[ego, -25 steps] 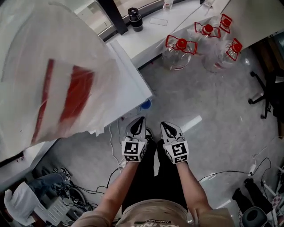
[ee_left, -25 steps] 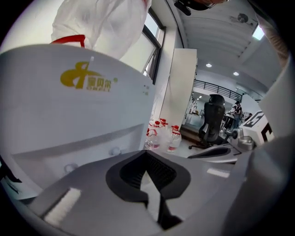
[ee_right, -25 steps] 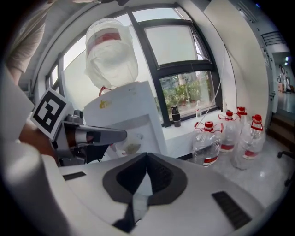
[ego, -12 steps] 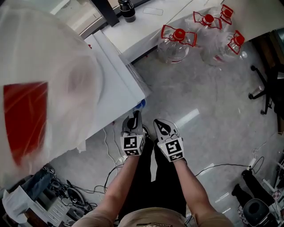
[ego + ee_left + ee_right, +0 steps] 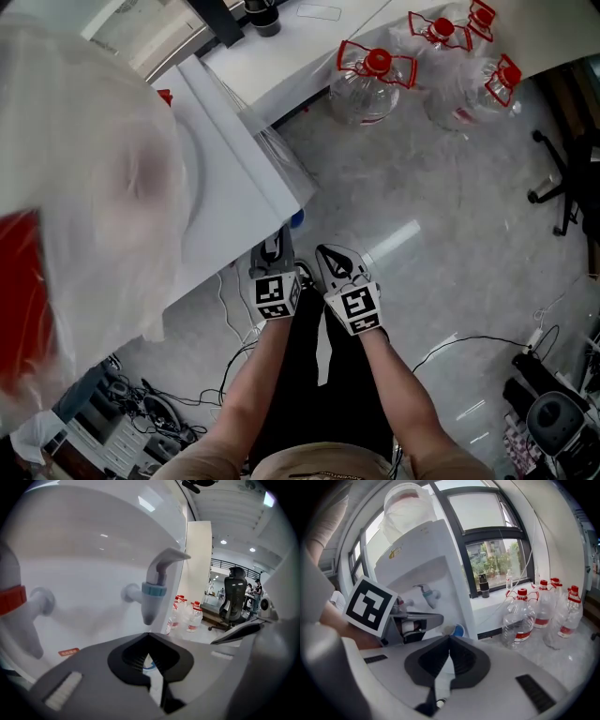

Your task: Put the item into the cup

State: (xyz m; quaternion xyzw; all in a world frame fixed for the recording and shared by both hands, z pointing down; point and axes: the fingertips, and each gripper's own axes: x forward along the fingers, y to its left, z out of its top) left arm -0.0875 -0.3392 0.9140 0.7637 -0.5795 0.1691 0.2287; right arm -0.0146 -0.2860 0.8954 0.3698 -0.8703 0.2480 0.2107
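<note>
A white water dispenser (image 5: 220,178) stands at the left, its top bottle wrapped in clear plastic (image 5: 84,187). A small blue cup (image 5: 297,218) shows at its front edge, and again as the blue cup (image 5: 456,630) in the right gripper view. My left gripper (image 5: 275,247) is shut with nothing in it, its tips just under the dispenser's front. It faces the blue tap (image 5: 152,592), with the red tap (image 5: 16,604) further left. My right gripper (image 5: 329,255) is shut beside it, also holding nothing. I see no loose item.
Several large water bottles with red caps (image 5: 377,79) stand on the grey floor by a white ledge (image 5: 300,52). An office chair (image 5: 567,178) is at the right. Cables (image 5: 141,403) and a power strip lie on the floor at the lower left.
Both grippers have moved a little forward and left towards the dispenser, still shut. The head view has swung, so the plastic-wrapped bottle now fills the left side.
</note>
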